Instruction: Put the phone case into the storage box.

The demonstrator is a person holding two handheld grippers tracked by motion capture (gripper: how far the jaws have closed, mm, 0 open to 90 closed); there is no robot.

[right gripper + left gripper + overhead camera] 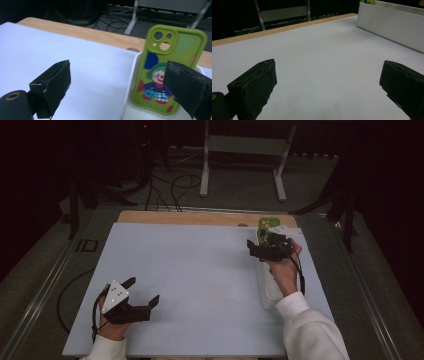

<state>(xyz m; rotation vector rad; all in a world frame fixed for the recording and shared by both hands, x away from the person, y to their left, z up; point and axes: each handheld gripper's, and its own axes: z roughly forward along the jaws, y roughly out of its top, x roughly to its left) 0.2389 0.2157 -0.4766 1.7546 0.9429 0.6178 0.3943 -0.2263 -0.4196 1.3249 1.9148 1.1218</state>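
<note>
**Both grippers open, phone case in tray**

High view: left gripper (143, 291) low at the near left of the white table (190, 270), jaws spread wide, nothing between. Right gripper (256, 249) at the far right, over a long white tray (267, 292); green case (266, 224) at the tray's far end.

Left gripper view: jaws wide apart above bare table; tray wall (387, 23) at upper right.

Right gripper view: jaws wide, empty. Case (165, 62), clown print, leans upright in the tray (131, 75), beside the right jaw, which overlaps its edge
</note>
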